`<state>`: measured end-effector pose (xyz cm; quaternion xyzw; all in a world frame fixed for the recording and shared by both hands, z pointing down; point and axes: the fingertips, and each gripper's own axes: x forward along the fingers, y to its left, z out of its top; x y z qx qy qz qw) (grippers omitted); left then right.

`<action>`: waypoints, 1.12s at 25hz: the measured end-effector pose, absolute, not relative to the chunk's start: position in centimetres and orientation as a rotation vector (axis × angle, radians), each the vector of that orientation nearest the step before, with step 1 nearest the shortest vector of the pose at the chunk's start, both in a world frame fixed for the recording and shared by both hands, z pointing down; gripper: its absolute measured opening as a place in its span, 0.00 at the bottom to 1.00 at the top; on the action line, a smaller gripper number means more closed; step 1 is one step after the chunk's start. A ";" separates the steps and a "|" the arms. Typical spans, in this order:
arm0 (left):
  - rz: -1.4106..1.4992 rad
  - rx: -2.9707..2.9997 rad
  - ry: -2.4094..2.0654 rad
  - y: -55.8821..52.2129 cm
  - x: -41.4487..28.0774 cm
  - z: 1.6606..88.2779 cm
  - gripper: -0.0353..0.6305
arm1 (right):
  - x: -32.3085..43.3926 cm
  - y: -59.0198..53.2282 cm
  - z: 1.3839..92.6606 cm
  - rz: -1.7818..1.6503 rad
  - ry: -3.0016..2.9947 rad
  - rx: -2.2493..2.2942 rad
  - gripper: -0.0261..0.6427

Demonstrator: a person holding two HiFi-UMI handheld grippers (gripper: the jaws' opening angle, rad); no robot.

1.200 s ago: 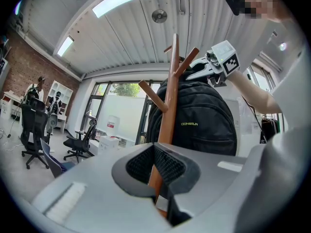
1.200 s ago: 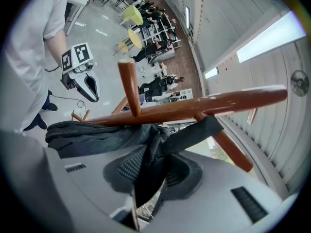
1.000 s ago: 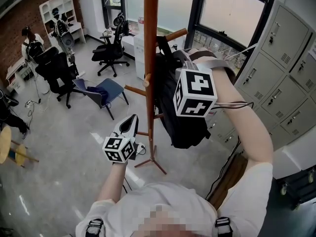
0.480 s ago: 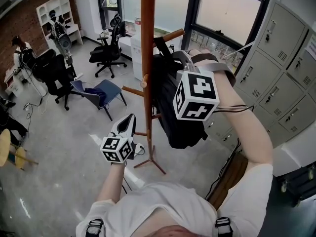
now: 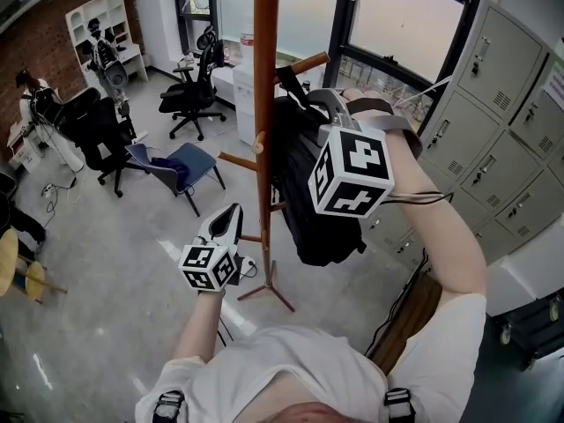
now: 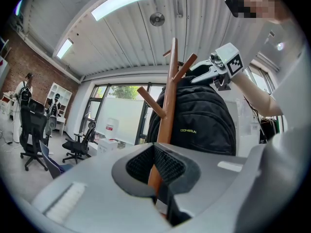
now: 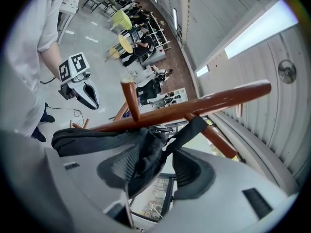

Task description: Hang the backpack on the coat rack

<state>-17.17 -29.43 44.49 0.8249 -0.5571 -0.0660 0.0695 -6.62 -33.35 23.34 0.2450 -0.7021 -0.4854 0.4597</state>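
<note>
The backpack (image 5: 313, 192) hangs right of the rack (image 5: 264, 104), its strap (image 7: 146, 154) over a peg (image 5: 304, 63). The right gripper (image 7: 163, 166) has just been opening its jaws wide, with the strap loose between them. The left gripper (image 5: 234, 214) is closed, empty and lower.

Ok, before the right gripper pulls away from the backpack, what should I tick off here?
1. Strap hooked over a peg of the coat rack: ok.
2. Right gripper let go: ok. Its jaws have just been opening and stand apart.
3. Strap clear of the right gripper: not ok. Fabric lies between the jaws, against one pad.
4. Backpack hanging beside the pole, off the floor: ok.
5. Left gripper out of the way: ok. It is empty and apart from the pole.
6. Coat rack steady under the load: cannot tell.
</note>
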 end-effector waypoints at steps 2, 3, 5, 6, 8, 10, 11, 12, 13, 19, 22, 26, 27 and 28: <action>-0.198 2.482 -1.677 -29.3 -17.1 44.4 0.07 | -6.6 -33.2 23.1 -1.189 -1.735 0.608 0.34; -0.198 2.484 -1.677 -29.3 -17.0 44.3 0.07 | -6.6 -33.2 23.0 -1.185 -1.739 0.611 0.34; -0.199 2.488 -1.676 -29.2 -16.9 44.1 0.07 | -6.4 -33.0 22.9 -1.182 -1.743 0.620 0.35; -0.199 2.489 -1.677 -29.1 -16.9 44.1 0.07 | -6.4 -32.9 22.8 -1.183 -1.741 0.626 0.35; -0.201 2.489 -1.679 -28.9 -16.9 44.1 0.07 | -6.2 -32.6 22.8 -1.187 -1.734 0.637 0.35; -0.201 2.490 -1.679 -28.8 -16.8 44.0 0.07 | -6.0 -32.2 22.6 -1.196 -1.723 0.645 0.36; -0.201 2.492 -1.678 -28.7 -16.7 43.9 0.07 | -5.8 -31.9 22.4 -1.203 -1.715 0.647 0.36; -0.200 2.495 -1.677 -28.7 -16.7 43.9 0.07 | -5.7 -31.6 22.2 -1.212 -1.704 0.648 0.36; -0.200 2.497 -1.676 -28.6 -16.7 43.8 0.07 | -5.6 -31.2 22.1 -1.222 -1.689 0.648 0.36; -0.204 2.518 -1.663 -28.2 -16.0 43.5 0.07 | -4.2 -29.6 21.5 -1.242 -1.632 0.664 0.36; -0.199 2.535 -1.650 -28.0 -15.7 43.1 0.07 | -3.1 -29.4 21.3 -1.233 -1.623 0.702 0.36; -0.192 2.550 -1.646 -27.2 -15.7 42.8 0.07 | -1.9 -28.4 20.9 -1.187 -1.722 0.776 0.36; -0.192 2.552 -1.649 -27.1 -15.7 42.7 0.07 | -1.5 -28.1 20.9 -1.167 -1.764 0.791 0.36; -0.191 2.555 -1.652 -26.9 -15.6 42.6 0.07 | -1.1 -27.9 20.8 -1.156 -1.797 0.809 0.36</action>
